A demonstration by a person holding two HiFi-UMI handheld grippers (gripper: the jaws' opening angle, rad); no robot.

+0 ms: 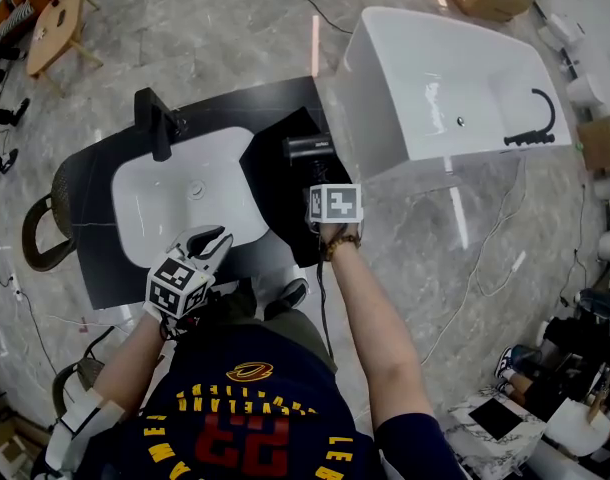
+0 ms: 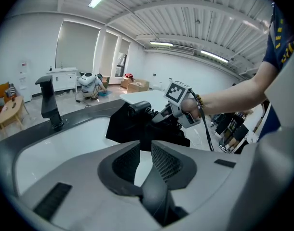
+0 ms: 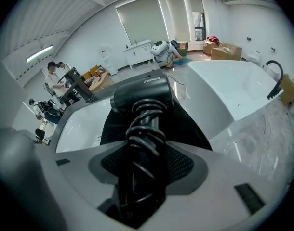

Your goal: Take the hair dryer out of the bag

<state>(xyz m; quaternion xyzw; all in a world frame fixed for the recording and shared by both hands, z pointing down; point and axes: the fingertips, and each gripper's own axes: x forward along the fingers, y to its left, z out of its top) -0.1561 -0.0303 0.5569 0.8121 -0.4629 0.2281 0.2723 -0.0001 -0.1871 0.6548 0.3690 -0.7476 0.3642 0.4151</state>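
Fingers (image 3: 188,163) of the right gripper (image 3: 147,154) clamp the black plastic hair dryer (image 3: 142,93) to draw it from the black fabric bag (image 3: 191,126); the left gripper (image 2: 145,154) waits nearer, fingers apart, empty.

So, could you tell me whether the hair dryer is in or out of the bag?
Out, it seems: the hair dryer, barrel and cord-wrapped handle, shows whole above the black bag, clamped in the right gripper.

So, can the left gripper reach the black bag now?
Probably yes. The left gripper, fingers apart and empty, hangs by the sink, and the bag lies right ahead with nothing between.
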